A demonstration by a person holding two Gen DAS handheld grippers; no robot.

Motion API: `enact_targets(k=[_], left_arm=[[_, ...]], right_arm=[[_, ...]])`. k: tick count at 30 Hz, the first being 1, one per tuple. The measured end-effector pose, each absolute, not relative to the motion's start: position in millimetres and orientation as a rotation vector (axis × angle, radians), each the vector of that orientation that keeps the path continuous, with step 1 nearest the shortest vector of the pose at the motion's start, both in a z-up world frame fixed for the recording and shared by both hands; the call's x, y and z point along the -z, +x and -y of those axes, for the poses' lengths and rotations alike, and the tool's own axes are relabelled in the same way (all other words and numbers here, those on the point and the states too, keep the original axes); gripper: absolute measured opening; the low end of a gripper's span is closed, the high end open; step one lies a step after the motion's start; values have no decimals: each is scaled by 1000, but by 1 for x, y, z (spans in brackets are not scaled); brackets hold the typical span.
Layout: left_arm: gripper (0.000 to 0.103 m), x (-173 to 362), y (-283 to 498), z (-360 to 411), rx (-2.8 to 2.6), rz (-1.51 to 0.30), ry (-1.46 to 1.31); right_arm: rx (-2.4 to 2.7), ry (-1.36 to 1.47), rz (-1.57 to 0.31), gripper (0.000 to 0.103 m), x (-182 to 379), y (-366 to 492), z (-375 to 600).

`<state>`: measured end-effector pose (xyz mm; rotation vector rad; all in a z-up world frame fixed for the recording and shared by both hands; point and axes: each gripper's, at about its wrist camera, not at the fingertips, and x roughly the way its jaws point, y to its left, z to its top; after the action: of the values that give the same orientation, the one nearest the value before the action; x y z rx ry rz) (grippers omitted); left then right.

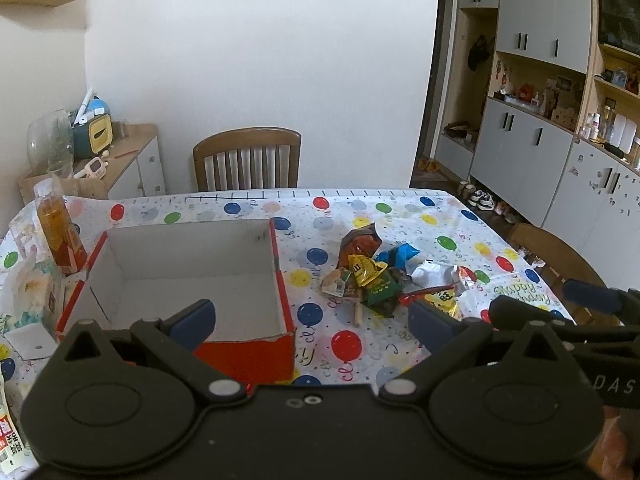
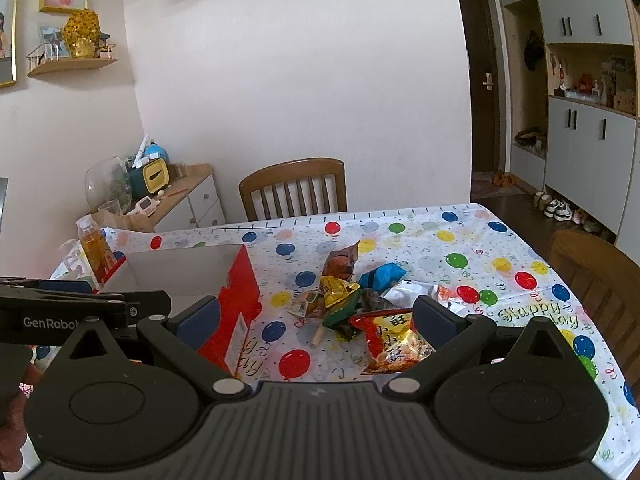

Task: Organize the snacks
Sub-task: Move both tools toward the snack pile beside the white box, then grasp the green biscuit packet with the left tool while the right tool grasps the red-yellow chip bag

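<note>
I'm holding both tools above the near edge of the table [image 1: 400, 208], which is wearing a balloon-print birthday cloth. My left gripper [image 1: 312, 320] is hanging spread wide with nothing between its blue pads, hovering over the near wall of the red cardboard box [image 1: 248, 350]; the box is sitting open, white inside, toward the table's left side. My right gripper [image 2: 316, 320] is also gaping wide, gripping nothing, just above the snack pile [image 2: 352, 300] lying mid-table to the right of the box, apart from it. Nearest me in that pile a red-and-gold packet [image 2: 390, 344] is lying flat, partly cut off by my right finger. The other wrappers are overlapping, so I can't tell how many there are or read their labels. An orange drink bottle [image 1: 60, 236] is standing upright at the table's left edge just beside the box, with a tissue pack [image 1: 30, 292] near it. A wooden chair [image 1: 248, 158] is standing at the far edge against a white wall, a second chair [image 2: 592, 272] at the right edge, and grey cabinets [image 1: 520, 148] are lining the room's right side. The table's near edge is hiding behind the gripper bodies.
</note>
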<state>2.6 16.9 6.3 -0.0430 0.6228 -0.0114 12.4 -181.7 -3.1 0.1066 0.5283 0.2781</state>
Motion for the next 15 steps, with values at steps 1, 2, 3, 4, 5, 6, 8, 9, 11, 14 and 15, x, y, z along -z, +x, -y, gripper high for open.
enact_targets(k=[1, 2, 3, 4, 5, 6, 8, 9, 11, 14, 15], left_arm=[[103, -6, 4, -15, 11, -624, -42], [103, -6, 6, -13, 9, -625, -40], [103, -5, 8, -10, 6, -626, -38], [103, -5, 10, -7, 4, -627, -38], [103, -5, 12, -5, 3, -629, -39], [103, -4, 14, -3, 2, -632, -41], [103, -3, 18, 1, -2, -637, -41], [103, -2, 21, 3, -4, -640, -42], [103, -1, 26, 8, -8, -650, -47], [103, 3, 34, 12, -7, -668, -71], [103, 3, 36, 13, -9, -669, -75]], right_arm=[[-281, 107, -528, 103, 3, 14, 183], [-283, 108, -528, 103, 3, 18, 187], [-283, 106, -527, 103, 4, 20, 189], [-282, 101, -526, 103, 4, 23, 191], [-285, 98, -524, 103, 5, 26, 195], [-292, 96, -521, 103, 5, 29, 197], [-299, 87, -516, 103, 7, 34, 202], [-305, 84, -515, 103, 8, 37, 204], [-317, 82, -514, 103, 9, 42, 209], [-322, 68, -510, 103, 12, 51, 214], [-323, 63, -511, 103, 12, 55, 216]])
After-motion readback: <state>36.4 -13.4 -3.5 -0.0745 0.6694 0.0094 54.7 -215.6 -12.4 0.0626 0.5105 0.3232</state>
